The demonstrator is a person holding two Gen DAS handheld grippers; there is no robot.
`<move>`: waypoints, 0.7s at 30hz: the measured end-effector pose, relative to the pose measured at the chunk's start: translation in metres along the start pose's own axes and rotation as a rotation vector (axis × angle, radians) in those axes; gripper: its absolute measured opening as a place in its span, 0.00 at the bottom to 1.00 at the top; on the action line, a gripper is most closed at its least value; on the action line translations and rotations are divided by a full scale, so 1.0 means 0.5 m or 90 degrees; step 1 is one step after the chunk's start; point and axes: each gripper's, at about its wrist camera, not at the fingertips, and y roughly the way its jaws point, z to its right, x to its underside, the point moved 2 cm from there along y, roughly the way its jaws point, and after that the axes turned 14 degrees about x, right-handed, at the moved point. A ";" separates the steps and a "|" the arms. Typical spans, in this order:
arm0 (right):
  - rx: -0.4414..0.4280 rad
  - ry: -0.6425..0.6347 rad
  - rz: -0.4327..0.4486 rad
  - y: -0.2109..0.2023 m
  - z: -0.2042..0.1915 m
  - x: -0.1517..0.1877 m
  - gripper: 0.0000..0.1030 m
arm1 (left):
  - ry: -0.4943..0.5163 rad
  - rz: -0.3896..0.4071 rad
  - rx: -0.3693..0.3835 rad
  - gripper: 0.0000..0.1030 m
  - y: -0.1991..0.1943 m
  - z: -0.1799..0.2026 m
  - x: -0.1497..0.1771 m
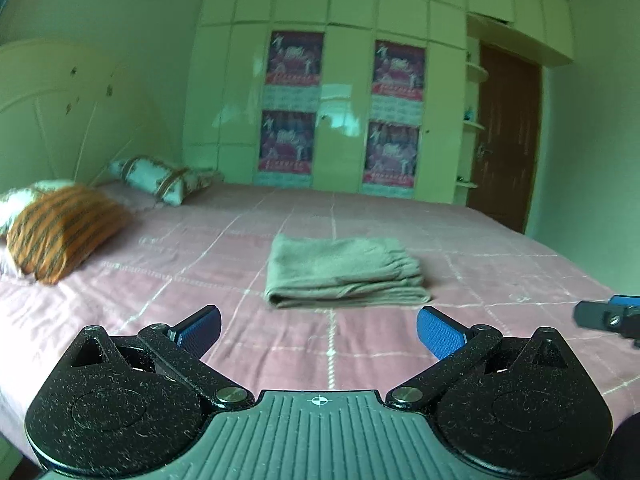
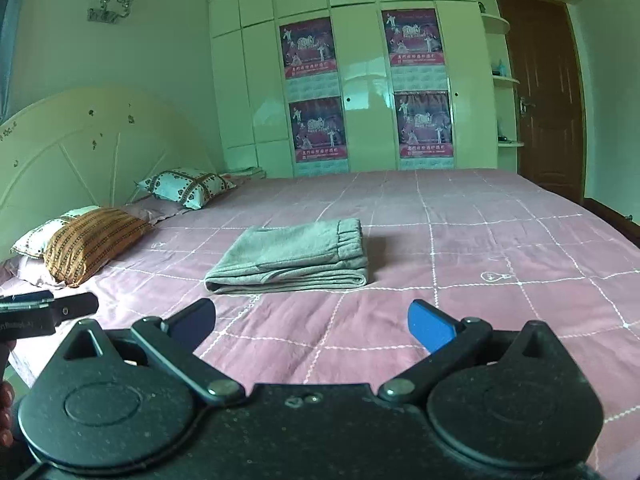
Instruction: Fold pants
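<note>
The pants [image 2: 290,256] lie folded on the bed [image 2: 480,240], judged soft and light; the stacked edge would be pinched. The left gripper [image 1: 319,328] and right gripper [image 2: 312,322] are held spread, empty.

Both views carry a green cast and soft, dim, even daylight with few hard shadows. Glare shines off the glossy wardrobe doors [image 1: 336,112]. Fisheye distortion bends walls and door frame toward dark vignetted corners. The left wrist view is blurred, especially the orange pillow [image 1: 64,232]; the right wrist view is sharper.
</note>
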 end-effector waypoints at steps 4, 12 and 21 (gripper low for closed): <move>0.003 0.007 0.007 -0.031 0.005 0.006 0.94 | 0.034 0.013 -0.003 1.00 -0.033 0.040 0.002; -0.002 -0.013 0.038 -0.067 -0.023 0.003 0.94 | 0.004 0.010 0.014 1.00 -0.070 0.056 0.004; 0.016 -0.014 0.079 -0.094 -0.051 -0.008 0.94 | -0.015 0.031 0.023 1.00 -0.085 0.032 0.003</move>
